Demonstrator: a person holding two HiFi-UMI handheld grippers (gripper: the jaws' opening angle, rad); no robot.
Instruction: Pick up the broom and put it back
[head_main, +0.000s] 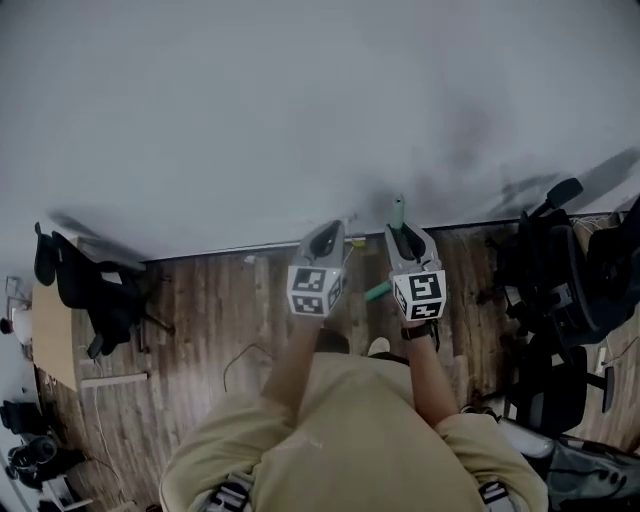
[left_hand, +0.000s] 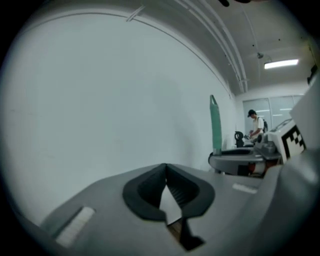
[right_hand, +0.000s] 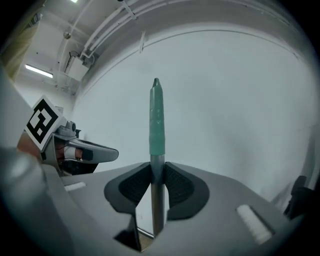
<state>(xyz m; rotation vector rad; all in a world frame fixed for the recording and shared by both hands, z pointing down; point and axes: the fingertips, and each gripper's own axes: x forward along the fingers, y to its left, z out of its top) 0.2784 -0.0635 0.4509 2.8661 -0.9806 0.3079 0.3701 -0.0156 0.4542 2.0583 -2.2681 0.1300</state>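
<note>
Right gripper (right_hand: 157, 172): jaws clamped on the broom handle (right_hand: 157, 120), pads pressing the bare metal shaft just under its green grip.
Handle position: upright in that hold, near the white wall (head_main: 300, 100); from above only its green tip pokes past the gripper.
Broom head: in no view; the shaft runs out of the bottom of the right gripper view, and from above the gripper and forearm cover it.
Green stub (head_main: 377, 292): shows low between the two grippers; too small to tell what part it is.
Left gripper (left_hand: 166, 172): jaws closed tip to tip, nothing between them, beside the right one and apart from the handle.
Wooden floor (head_main: 210, 320): partly covered by the holder's torso.
Office chairs (head_main: 550, 290): dark, to either side; the right group is cut by the frame edge.
Far person (left_hand: 256, 125): tiny, hard to make out.
</note>
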